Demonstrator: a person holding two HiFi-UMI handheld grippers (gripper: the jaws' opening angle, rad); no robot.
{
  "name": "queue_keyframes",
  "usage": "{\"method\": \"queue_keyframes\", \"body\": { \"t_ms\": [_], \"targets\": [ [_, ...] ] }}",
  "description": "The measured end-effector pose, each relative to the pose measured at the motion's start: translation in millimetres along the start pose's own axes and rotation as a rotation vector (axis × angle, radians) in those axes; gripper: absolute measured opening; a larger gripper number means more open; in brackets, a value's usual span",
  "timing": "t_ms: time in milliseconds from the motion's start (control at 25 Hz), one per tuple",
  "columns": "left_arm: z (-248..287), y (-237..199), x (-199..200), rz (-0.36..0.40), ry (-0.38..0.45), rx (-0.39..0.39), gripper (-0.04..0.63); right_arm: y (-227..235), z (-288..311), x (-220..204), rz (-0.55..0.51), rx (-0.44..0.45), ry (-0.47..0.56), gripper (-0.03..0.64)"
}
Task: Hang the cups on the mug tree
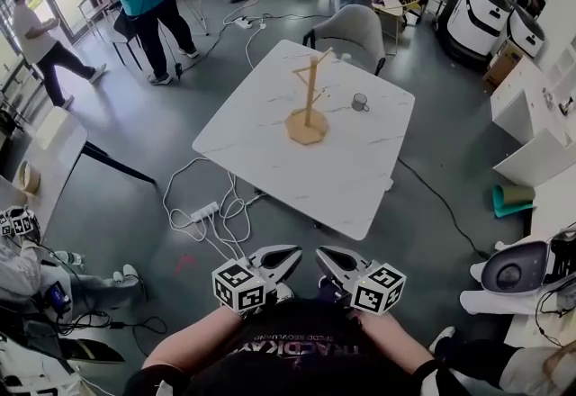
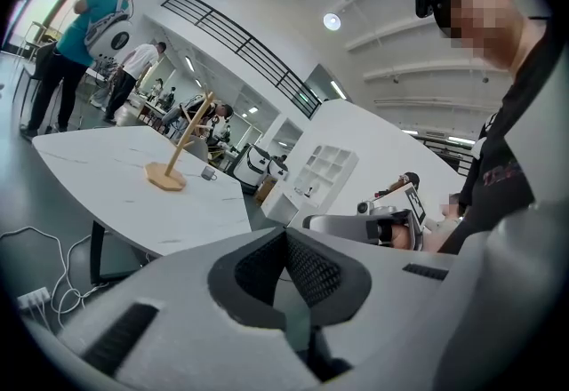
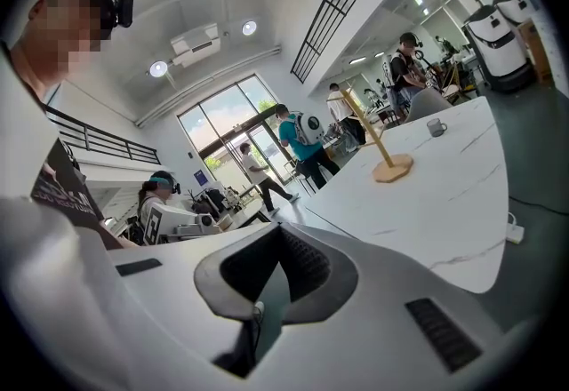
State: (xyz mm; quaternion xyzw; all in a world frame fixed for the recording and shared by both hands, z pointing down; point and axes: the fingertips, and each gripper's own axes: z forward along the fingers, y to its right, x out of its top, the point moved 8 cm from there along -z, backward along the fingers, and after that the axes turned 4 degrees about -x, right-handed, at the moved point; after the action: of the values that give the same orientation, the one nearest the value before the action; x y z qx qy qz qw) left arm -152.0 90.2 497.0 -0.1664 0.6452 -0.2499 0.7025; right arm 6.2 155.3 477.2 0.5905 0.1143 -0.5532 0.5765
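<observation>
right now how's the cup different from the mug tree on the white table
The mug tree is tall, thin and tan wood; the cup is short, round and grey. The mug tree has a flat base and bare pegs; the cup has a side handle. Both stand apart on the white table, the cup not yet hung.

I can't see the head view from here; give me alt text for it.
A white table stands ahead, holding a wooden mug tree with bare pegs and one grey cup apart to its right. At the bottom, the left gripper and right gripper sit close to the person's body, jaws shut and empty, short of the table.
</observation>
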Motion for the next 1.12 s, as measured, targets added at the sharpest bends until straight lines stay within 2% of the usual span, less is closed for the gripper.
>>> {"method": "queue_keyframes", "body": {
  "t_ms": [600,840,1120],
  "targets": [
    [-17.0,2.3,-1.7,-0.005,0.027,0.013,-0.003,-12.5,4.0,-0.6,-0.005,0.001,0.006,0.009],
    [-14.2,-1.5,-0.7,-0.008,0.029,0.03,-0.003,-2.9,7.6,3.2,0.006,0.005,0.006,0.009],
    [4.3,-1.9,7.4,-0.009,0.036,0.05,-0.003,18.0,5.5,26.5,-0.011,0.014,0.021,0.009]
  ]
}}
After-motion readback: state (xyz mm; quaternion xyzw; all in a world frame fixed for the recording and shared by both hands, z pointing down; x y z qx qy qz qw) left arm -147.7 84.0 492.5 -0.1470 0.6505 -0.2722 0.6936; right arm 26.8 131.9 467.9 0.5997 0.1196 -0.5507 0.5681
